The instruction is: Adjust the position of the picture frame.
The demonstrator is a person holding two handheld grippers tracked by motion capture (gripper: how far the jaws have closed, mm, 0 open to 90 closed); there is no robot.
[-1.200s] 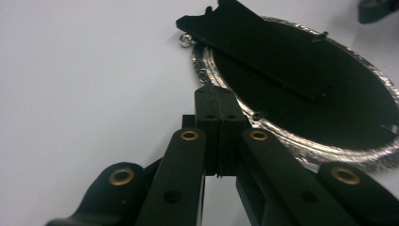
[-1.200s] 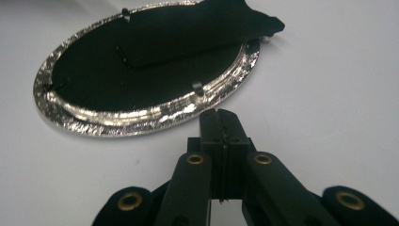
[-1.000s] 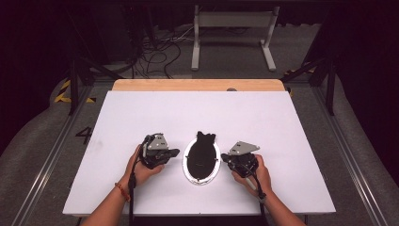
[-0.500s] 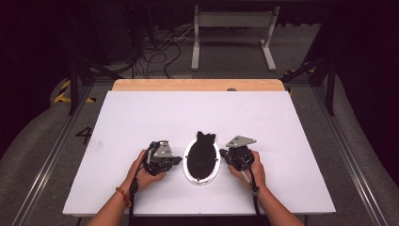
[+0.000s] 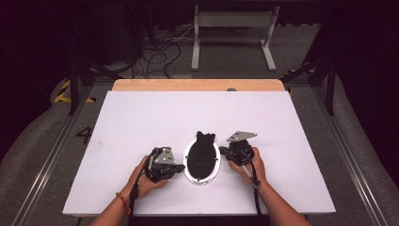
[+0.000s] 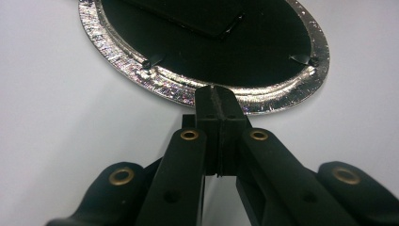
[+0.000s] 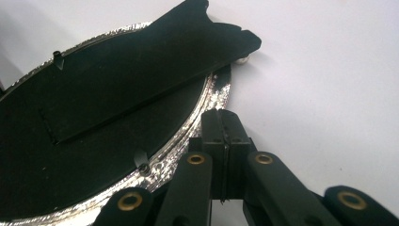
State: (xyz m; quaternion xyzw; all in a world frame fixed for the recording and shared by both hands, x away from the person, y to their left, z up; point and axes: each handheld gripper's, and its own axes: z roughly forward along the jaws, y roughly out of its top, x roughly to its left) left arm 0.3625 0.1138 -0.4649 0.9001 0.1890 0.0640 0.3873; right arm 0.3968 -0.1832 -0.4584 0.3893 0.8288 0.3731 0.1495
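Note:
An oval picture frame (image 5: pixel 202 160) lies face down on the white table, with a black back panel, a black fold-out stand (image 7: pixel 141 70) and a glittery silver rim (image 6: pixel 141 70). My left gripper (image 5: pixel 180 167) is shut at the frame's left side. In the left gripper view its tips (image 6: pixel 217 96) rest against the rim's edge. My right gripper (image 5: pixel 222 151) is shut at the frame's right side, its tips (image 7: pixel 226 117) touching the rim (image 7: pixel 207 106) just below the stand's flared end. Nothing shows between either pair of jaws.
The white tabletop (image 5: pixel 141 117) spreads wide around the frame, with a wooden strip (image 5: pixel 197 84) along its far edge. Beyond it stand a grey metal stand (image 5: pixel 233 33) and loose cables (image 5: pixel 155 52) on the floor. The person's hands (image 5: pixel 146 181) hold the grippers near the front edge.
Both grippers have closed in on the frame: the left moved right and a little nearer the person, the right moved slightly left up to the rim.

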